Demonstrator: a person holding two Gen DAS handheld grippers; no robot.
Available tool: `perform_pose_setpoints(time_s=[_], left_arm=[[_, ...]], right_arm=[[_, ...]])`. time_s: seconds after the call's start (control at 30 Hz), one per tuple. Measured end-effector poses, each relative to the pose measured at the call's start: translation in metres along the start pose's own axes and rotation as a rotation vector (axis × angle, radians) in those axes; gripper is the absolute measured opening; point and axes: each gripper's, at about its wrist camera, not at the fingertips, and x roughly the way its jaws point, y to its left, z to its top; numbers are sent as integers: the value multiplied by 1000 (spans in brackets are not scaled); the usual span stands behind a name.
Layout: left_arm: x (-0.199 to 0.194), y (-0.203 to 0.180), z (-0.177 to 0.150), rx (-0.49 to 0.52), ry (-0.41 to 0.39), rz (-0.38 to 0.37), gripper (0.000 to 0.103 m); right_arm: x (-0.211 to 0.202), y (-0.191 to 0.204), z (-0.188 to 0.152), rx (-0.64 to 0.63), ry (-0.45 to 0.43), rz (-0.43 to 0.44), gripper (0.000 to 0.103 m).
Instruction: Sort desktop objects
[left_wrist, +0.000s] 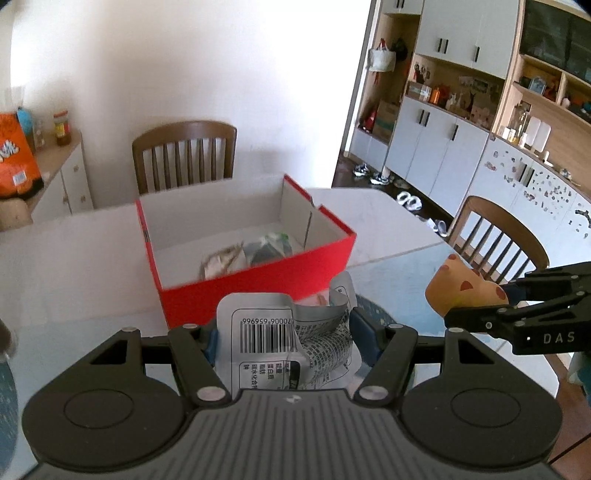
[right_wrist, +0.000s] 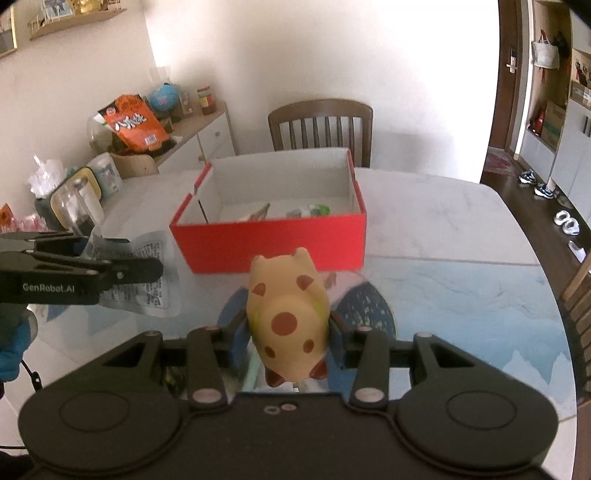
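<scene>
**Both grippers loaded, box just ahead**

- Left gripper (left_wrist: 284, 338): clamped on a crumpled silver packet (left_wrist: 288, 332), barcode side up, held clear of the table (right_wrist: 443, 206).
- Right gripper (right_wrist: 288, 334): clamped on a yellow spotted toy animal (right_wrist: 286, 314), pads on its flanks, also off the surface.
- Red box (right_wrist: 273, 240): open, white inside, on the far side of both loads; a few wrapped items already lie on its floor.
- Judgement: the step is carrying both into the box. Clear the near red wall with margin, since the packet's loose edges could snag the rim. Release one at a time, low over a bare patch of the floor. Keep the grippers apart; they sit side by side.
- Readable: "GenRobot.AI" and "DAS" on the gripper arms; barcode digits partly legible, "9966 656966" upside down. Packet text is Chinese, too small to read.
</scene>
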Motion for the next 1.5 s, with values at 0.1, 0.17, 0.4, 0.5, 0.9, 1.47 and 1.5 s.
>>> perform_pose_setpoints(time_s=[0.1, 0.17, 0.4, 0.5, 0.9, 1.47, 1.5], left_arm=[[1, 3, 13, 13, -18, 4, 67], [1, 4, 21, 22, -28, 6, 67], [10, 11, 47, 32, -43, -2, 67], [15, 15, 56, 37, -46, -6, 67], [38, 37, 97, 36, -52, -1, 67], [99, 84, 134, 2, -6, 42, 67], [105, 87, 135, -4, 4, 39, 67]], right_arm=[[1, 2, 12, -7, -17, 1, 43], [2, 5, 22, -25, -28, -3, 43], [9, 15, 50, -75, -66, -10, 43], [16, 18, 59, -81, -69, -10, 43], [39, 19, 94, -82, -90, -35, 43], [89, 22, 133, -100, -67, -56, 43], [94, 23, 134, -105, -63, -55, 43]])
